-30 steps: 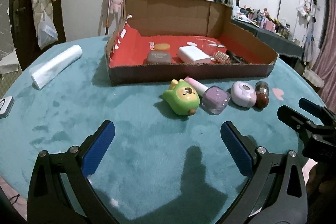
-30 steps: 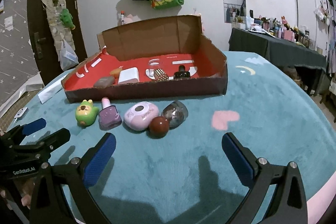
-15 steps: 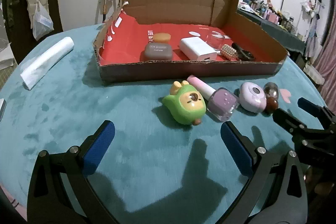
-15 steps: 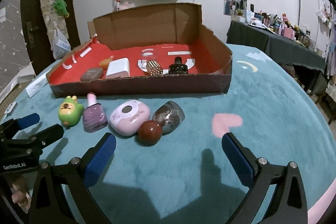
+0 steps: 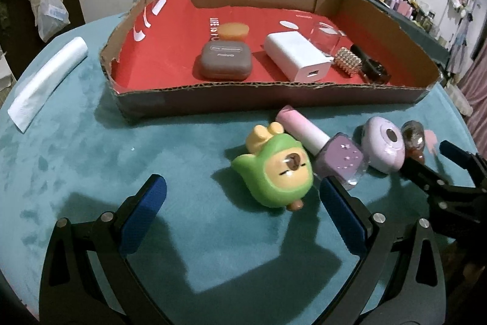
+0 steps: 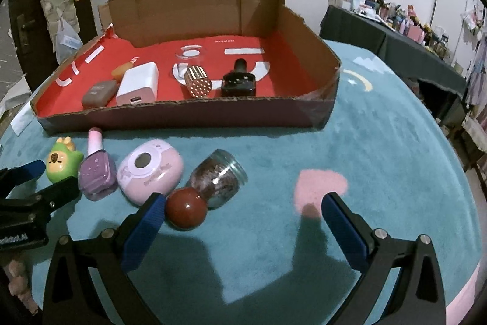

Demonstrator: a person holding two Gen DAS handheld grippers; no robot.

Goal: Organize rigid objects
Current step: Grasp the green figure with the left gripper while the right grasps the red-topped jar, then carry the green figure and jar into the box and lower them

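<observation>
A row of items lies on the teal cloth before a cardboard box (image 5: 274,99) (image 6: 182,114) with a red floor: a green toy (image 5: 274,172) (image 6: 62,162), a purple nail polish bottle (image 5: 331,151) (image 6: 97,169), a pink case (image 5: 385,145) (image 6: 150,169), and a glass jar (image 6: 217,175) with a brown ball stopper (image 6: 186,207). My left gripper (image 5: 240,200) is open, just short of the green toy. My right gripper (image 6: 240,210) is open, its left finger beside the stopper.
Inside the box lie a grey case (image 5: 225,60), an orange disc (image 5: 232,31), a white charger (image 5: 296,55), a clear cup (image 5: 325,37), a studded cylinder (image 5: 348,61) and a black bottle (image 5: 369,64). A white roll (image 5: 45,78) lies at the left.
Both grippers have moved forward and lower toward the row of items. The items now sit much closer to the open fingers. Nothing has been taken hold of.
</observation>
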